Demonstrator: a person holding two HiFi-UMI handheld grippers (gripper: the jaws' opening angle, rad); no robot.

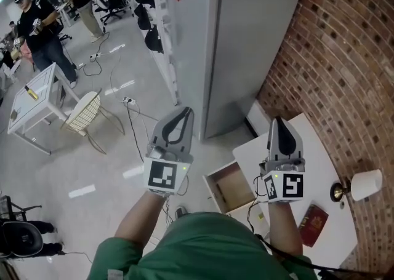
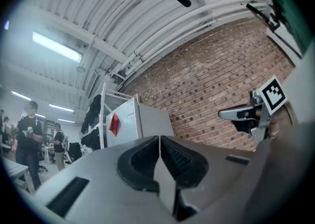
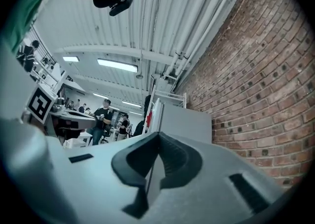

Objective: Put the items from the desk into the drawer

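The white desk [image 1: 320, 149] stands at the lower right against the brick wall. Its drawer [image 1: 229, 186] is pulled open and looks empty. A dark red booklet [image 1: 313, 224] lies on the desk near my right arm, and a lamp with a white shade [image 1: 365, 184] stands beside it. I hold both grippers up in the air, away from the desk. My left gripper [image 1: 184, 112] [image 2: 159, 140] is shut with nothing in it. My right gripper [image 1: 278, 122] [image 3: 158, 136] is also shut and empty, above the desk's left edge.
A tall grey cabinet [image 1: 246, 39] stands behind the desk. The brick wall [image 1: 345, 57] runs along the right. To the left are a small white table [image 1: 34, 97], a wire chair [image 1: 86, 112], floor cables [image 1: 132, 103] and people [image 1: 40, 29] further off.
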